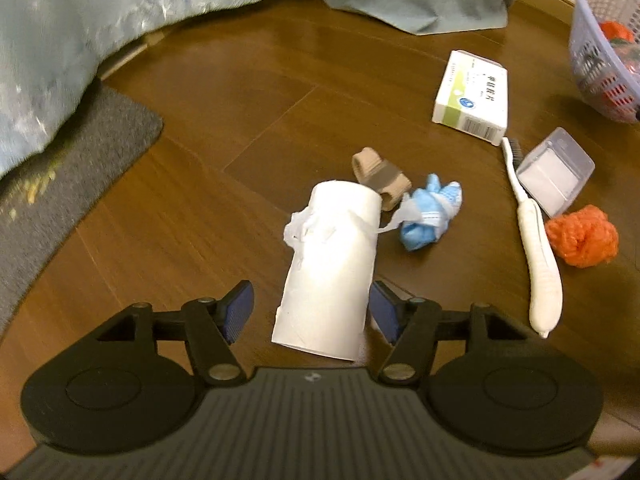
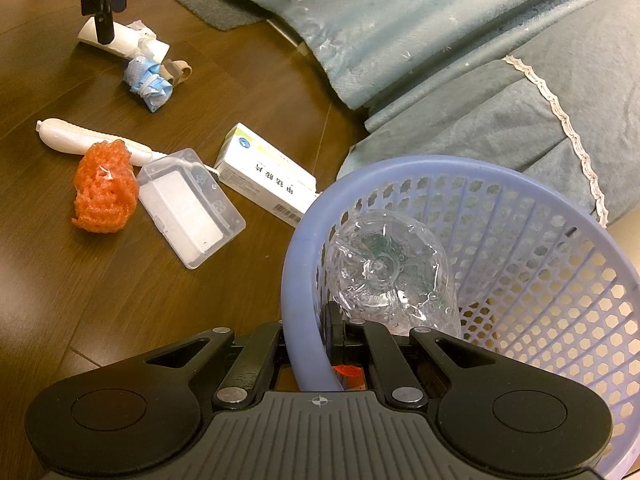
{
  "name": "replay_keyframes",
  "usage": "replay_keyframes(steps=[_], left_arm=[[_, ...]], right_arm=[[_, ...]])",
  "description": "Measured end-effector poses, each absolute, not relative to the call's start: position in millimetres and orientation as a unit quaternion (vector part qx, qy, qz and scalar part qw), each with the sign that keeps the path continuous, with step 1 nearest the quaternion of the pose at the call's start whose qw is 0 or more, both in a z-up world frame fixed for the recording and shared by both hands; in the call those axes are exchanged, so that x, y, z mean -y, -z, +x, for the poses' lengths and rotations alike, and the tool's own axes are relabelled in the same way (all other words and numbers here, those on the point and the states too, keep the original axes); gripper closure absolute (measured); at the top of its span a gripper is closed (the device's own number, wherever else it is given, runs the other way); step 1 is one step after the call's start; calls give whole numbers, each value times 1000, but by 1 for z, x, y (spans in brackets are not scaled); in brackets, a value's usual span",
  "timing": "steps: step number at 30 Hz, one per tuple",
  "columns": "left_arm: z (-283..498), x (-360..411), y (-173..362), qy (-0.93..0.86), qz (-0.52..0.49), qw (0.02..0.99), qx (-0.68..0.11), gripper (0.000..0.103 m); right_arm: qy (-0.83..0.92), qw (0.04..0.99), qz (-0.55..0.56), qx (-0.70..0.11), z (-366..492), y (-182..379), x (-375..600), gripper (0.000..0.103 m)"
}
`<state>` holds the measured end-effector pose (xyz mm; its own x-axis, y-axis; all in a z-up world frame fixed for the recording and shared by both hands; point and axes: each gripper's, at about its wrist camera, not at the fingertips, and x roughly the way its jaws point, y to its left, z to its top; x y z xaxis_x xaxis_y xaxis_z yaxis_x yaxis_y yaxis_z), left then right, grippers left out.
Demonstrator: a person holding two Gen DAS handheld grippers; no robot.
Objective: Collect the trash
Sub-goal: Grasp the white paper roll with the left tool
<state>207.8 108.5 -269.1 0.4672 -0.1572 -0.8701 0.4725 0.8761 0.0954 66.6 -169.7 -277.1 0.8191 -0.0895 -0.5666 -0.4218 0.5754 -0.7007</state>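
A white cardboard tube point(image 1: 332, 264) with torn tissue lies on the wooden floor. My left gripper point(image 1: 310, 312) stands open astride its near end, the left pad clear of it and the right pad close beside it. The same gripper point(image 2: 102, 0) shows over the tube point(image 2: 120, 40) in the right wrist view. My right gripper point(image 2: 310, 344) is shut on the rim of the lilac basket point(image 2: 440, 162), which holds a crushed clear bottle point(image 2: 384, 276). Beyond the tube lie a crumpled blue mask point(image 1: 430, 216) and a beige band point(image 1: 380, 178).
To the right on the floor lie a white toothbrush point(image 1: 536, 248), an orange net ball point(image 1: 582, 236), a clear plastic box point(image 1: 554, 170) and a medicine carton point(image 1: 472, 98). A grey mat point(image 1: 80, 152) and hanging blue bedding point(image 1: 80, 20) border the left and back.
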Motion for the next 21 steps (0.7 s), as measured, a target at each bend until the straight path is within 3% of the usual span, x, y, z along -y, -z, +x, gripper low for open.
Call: replay_keyframes(steps=[21], left_arm=[[214,-103,280,204,164,827,-498,55]], right_arm=[[-98,841,-449,-284,67,277,170,103]])
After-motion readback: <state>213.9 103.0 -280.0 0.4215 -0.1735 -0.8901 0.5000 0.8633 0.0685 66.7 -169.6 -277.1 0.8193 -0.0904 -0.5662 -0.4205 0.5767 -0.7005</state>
